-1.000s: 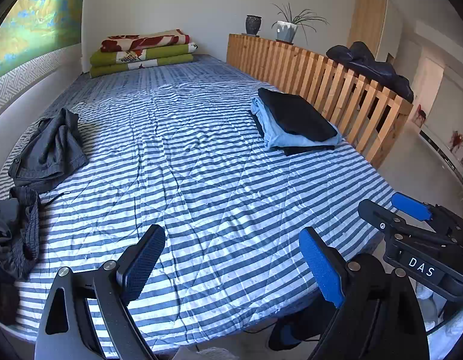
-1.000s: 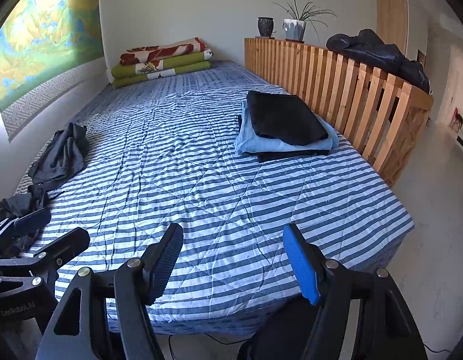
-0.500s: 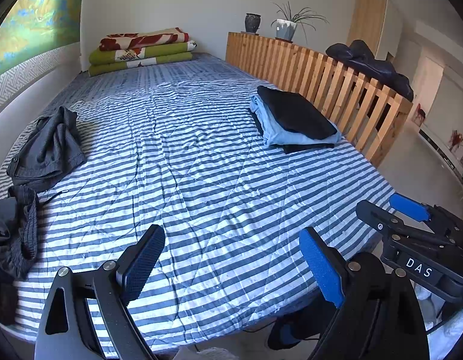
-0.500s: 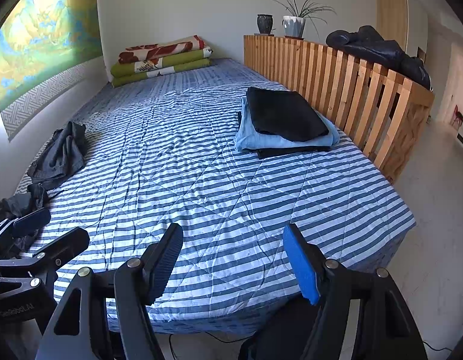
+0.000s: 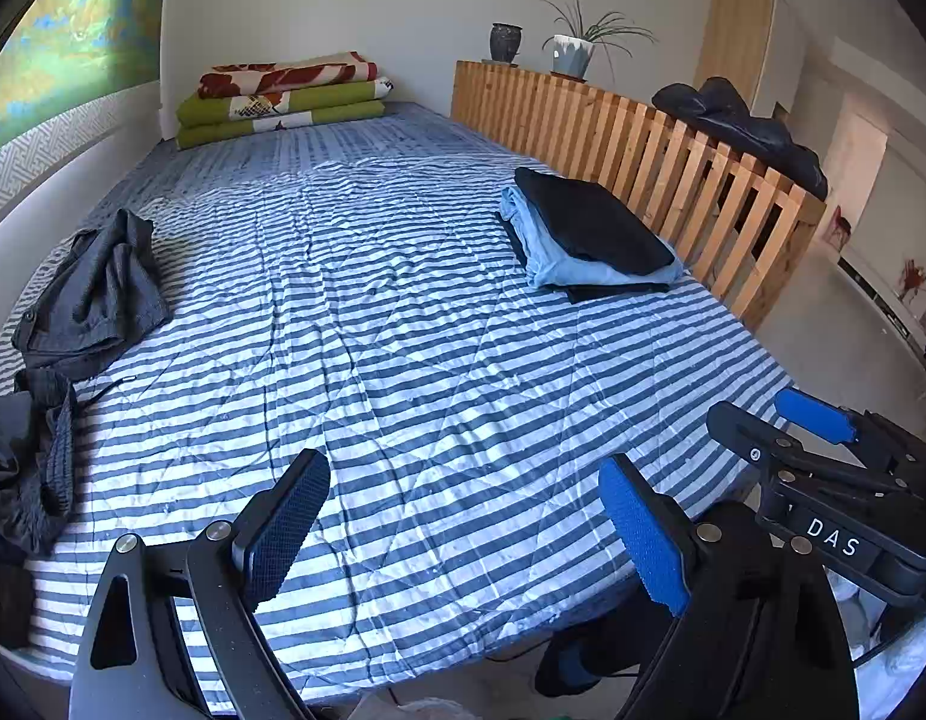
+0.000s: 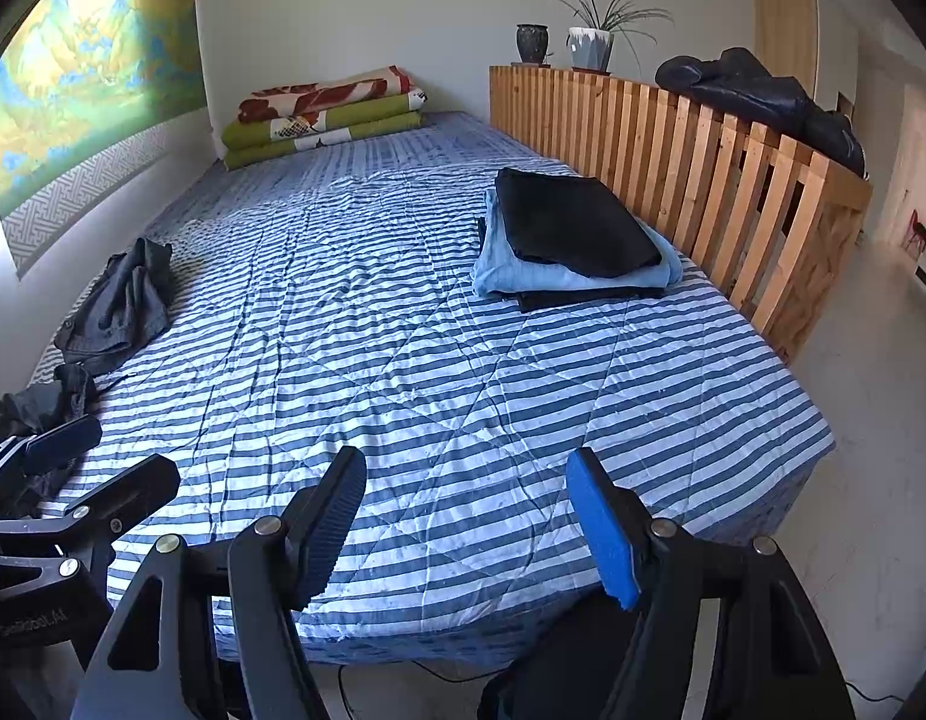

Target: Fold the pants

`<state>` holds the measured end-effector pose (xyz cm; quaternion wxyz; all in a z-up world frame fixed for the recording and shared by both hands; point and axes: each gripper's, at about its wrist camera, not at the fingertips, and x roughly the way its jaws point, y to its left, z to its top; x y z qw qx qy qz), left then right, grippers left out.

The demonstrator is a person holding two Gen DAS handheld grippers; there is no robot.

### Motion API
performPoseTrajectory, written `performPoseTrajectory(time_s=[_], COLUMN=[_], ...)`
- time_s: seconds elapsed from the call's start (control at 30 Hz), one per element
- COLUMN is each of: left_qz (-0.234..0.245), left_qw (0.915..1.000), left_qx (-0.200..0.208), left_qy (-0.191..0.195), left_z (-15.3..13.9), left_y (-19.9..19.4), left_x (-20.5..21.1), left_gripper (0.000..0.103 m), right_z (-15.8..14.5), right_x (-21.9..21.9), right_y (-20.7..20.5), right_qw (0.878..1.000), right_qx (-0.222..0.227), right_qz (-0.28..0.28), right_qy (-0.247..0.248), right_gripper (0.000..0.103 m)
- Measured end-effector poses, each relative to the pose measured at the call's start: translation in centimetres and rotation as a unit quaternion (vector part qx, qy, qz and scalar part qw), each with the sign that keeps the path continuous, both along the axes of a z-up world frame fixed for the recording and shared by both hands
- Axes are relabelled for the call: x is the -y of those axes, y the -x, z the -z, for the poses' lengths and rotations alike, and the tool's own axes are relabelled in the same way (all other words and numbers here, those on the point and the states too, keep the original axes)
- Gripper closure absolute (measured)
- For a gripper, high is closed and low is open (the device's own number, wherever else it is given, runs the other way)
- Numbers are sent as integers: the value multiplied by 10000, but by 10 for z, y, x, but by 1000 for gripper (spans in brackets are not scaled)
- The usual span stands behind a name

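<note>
Bed: striped cover, near edge cut off by grippers.
Pants: crumpled at left edge; darker heap below, partly cut off.
Left gripper: jaws apart, empty.
Right gripper: jaws apart, empty.
Stack: folded, by railing.

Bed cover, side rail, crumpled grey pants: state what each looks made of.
Bed cover: thin quilted woven fabric, matte, judging by stitched diagonal lines and fine creases. Side rail: light unpainted wood slats, grain and knots visible, finish unclear. Crumpled grey pants: soft matte cloth, possibly cotton; it slumps in loose folds.
</note>
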<state>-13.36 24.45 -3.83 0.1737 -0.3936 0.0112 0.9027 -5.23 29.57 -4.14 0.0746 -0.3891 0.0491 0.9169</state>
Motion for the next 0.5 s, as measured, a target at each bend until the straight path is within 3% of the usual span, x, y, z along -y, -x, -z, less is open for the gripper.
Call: performPoseTrajectory(time_s=[0.5], left_qz=[-19], left_qw=[10000], left_qx=[37], left_qy=[1], left_z=[1], left_y=[2], left_x=[2], left_gripper=[10], right_z=[2], right_x=[2], right_y=[-1], right_qw=[10000], right_qx=[28], right_qz=[19], right_qy=[14], right_gripper=[37])
